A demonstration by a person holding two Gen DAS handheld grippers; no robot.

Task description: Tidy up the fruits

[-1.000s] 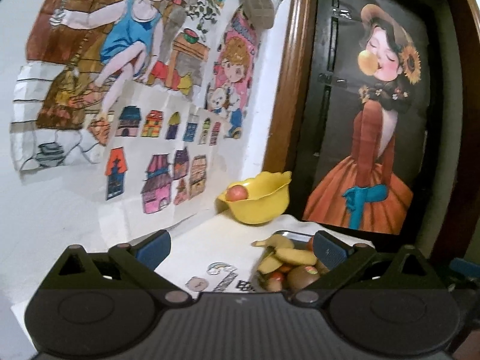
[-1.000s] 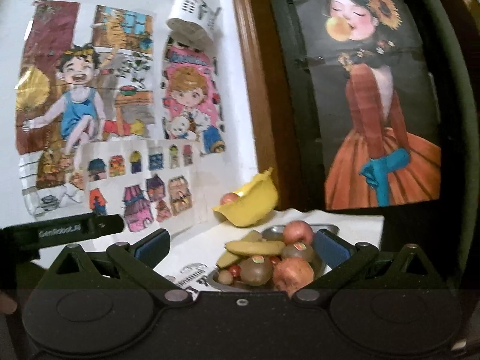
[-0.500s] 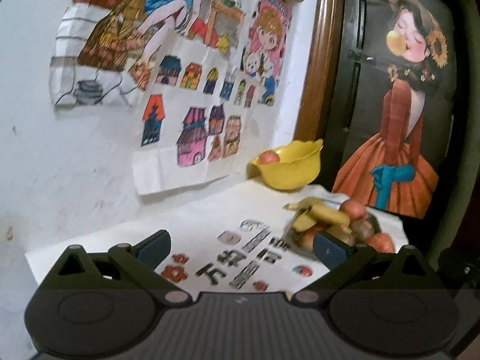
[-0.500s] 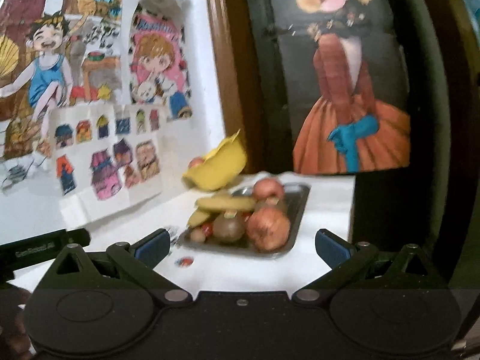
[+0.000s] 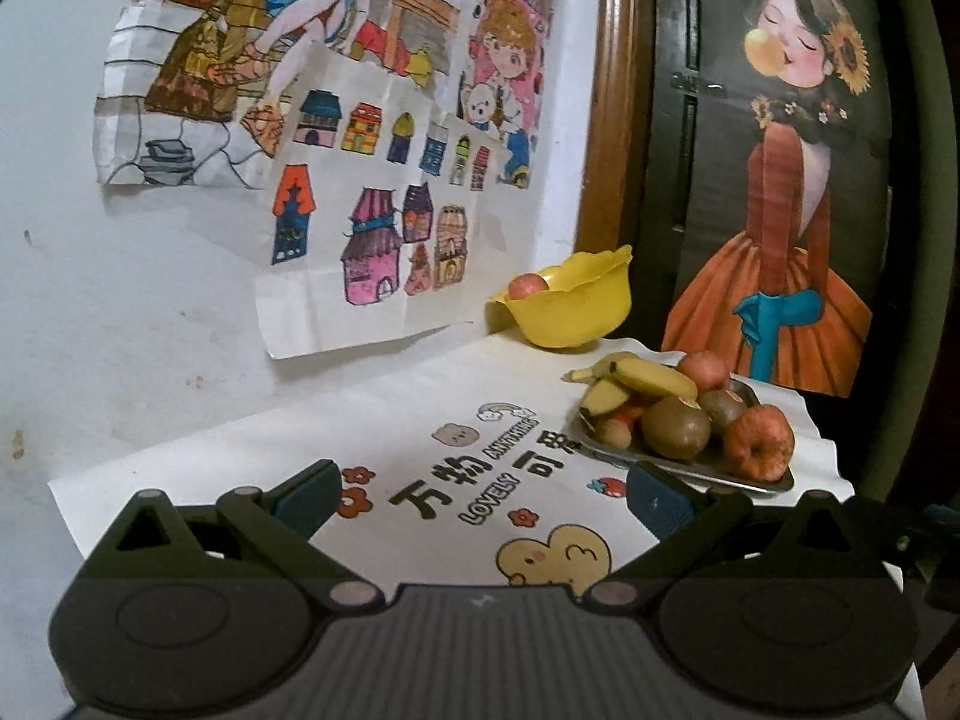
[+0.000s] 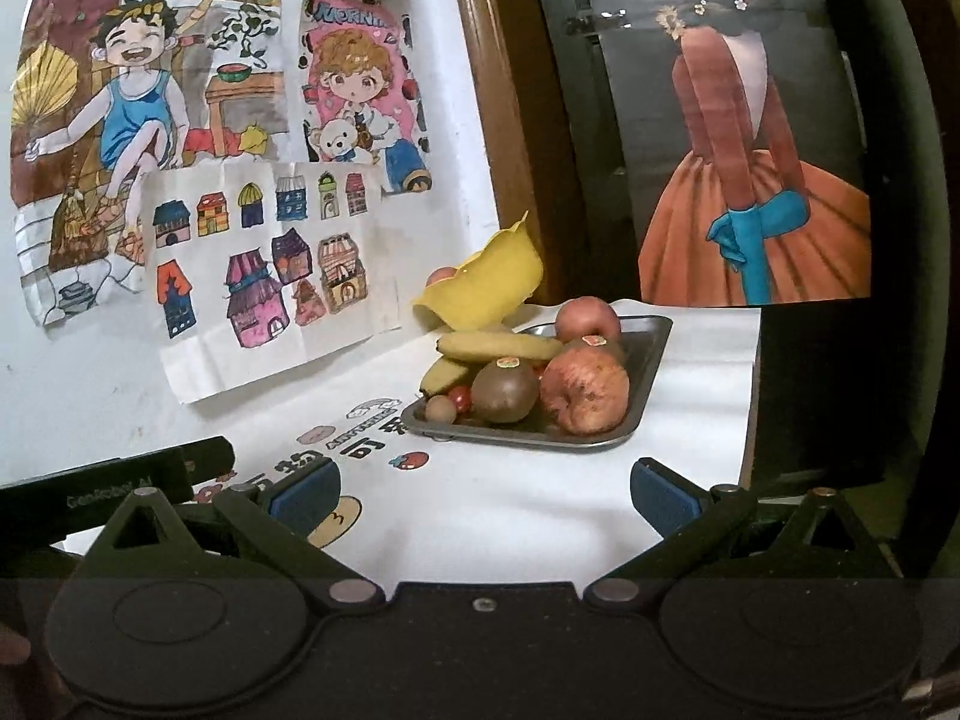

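A metal tray on the white printed cloth holds bananas, kiwis, red apples and small fruits. Behind it a yellow bowl holds one red apple. My left gripper is open and empty, low over the cloth, left of and short of the tray. The right gripper is open and empty too, in front of the tray and apart from it.
A white wall with children's drawings rises at the left. A wooden door frame and a dark door with a poster of a woman in an orange dress stand behind. The table's right edge drops off beside the tray.
Both grippers have pulled back and tilted down, so more of the cloth shows and the tray sits farther ahead. Both stay open and the fruits have not moved.
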